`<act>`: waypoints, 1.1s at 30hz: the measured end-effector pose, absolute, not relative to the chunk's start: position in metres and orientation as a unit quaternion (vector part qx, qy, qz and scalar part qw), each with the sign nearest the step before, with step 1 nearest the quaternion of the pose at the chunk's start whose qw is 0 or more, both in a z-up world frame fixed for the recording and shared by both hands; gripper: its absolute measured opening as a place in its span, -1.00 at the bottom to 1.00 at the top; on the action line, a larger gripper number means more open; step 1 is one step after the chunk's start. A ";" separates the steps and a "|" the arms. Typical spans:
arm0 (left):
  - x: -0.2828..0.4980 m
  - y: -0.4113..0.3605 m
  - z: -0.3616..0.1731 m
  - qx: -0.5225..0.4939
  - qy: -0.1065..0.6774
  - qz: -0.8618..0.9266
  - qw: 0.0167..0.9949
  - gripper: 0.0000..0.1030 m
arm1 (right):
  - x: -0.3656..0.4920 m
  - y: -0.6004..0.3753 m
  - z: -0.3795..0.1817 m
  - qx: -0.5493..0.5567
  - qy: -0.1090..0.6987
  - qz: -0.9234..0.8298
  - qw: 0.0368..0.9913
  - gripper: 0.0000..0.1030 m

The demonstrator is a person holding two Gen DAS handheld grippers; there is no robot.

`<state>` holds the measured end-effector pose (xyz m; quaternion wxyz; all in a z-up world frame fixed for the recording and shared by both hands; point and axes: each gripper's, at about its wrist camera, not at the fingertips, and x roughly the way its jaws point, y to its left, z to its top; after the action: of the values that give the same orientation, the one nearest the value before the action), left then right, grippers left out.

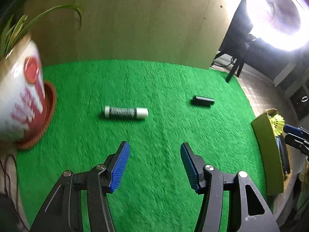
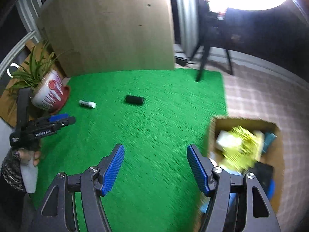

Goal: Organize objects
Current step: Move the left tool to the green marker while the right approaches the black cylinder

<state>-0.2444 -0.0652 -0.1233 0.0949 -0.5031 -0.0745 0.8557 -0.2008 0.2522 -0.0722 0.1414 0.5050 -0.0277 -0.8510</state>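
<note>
Left wrist view: we see the left gripper (image 1: 155, 164) with its jaws standing apart and nothing between them, hovering over the green turf mat (image 1: 154, 89). Ahead lies a white tube with a dark middle band (image 1: 126, 112), on its side. Farther right, well apart from it, a small black cylinder (image 1: 204, 100) also lies on its side. A potted plant (image 1: 21, 92) in a white and red pot stands on a red saucer at the mat's left edge. At the right edge we catch the side wall of a cardboard box (image 1: 268, 154) with a yellow shuttlecock (image 1: 277, 123) showing at its top, and the right gripper's blue tips (image 1: 293, 133) just beside it. A wooden board (image 1: 135, 23) stands behind the mat.

Right wrist view: the right gripper (image 2: 155, 168) has its jaws wide and empty over the mat (image 2: 154, 119). The box (image 2: 212, 133) sits at the mat's right edge, holding blurred yellow and other items we cannot identify. The black cylinder (image 2: 134, 99) and tube (image 2: 87, 104) lie farther ahead. At left, a hand (image 2: 29, 154) holds the left gripper (image 2: 63, 118).
</note>
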 end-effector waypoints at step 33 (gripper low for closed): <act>-0.361 -0.090 -0.178 -0.561 -0.121 0.806 0.145 0.13 | -0.361 0.151 -0.156 0.557 -0.009 -0.808 0.192 0.23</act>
<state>-0.3606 -0.0899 -0.1782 0.1452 -0.5612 -0.1206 0.8059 -0.3610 0.1506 -0.1563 0.1920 0.5568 -0.0085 -0.8081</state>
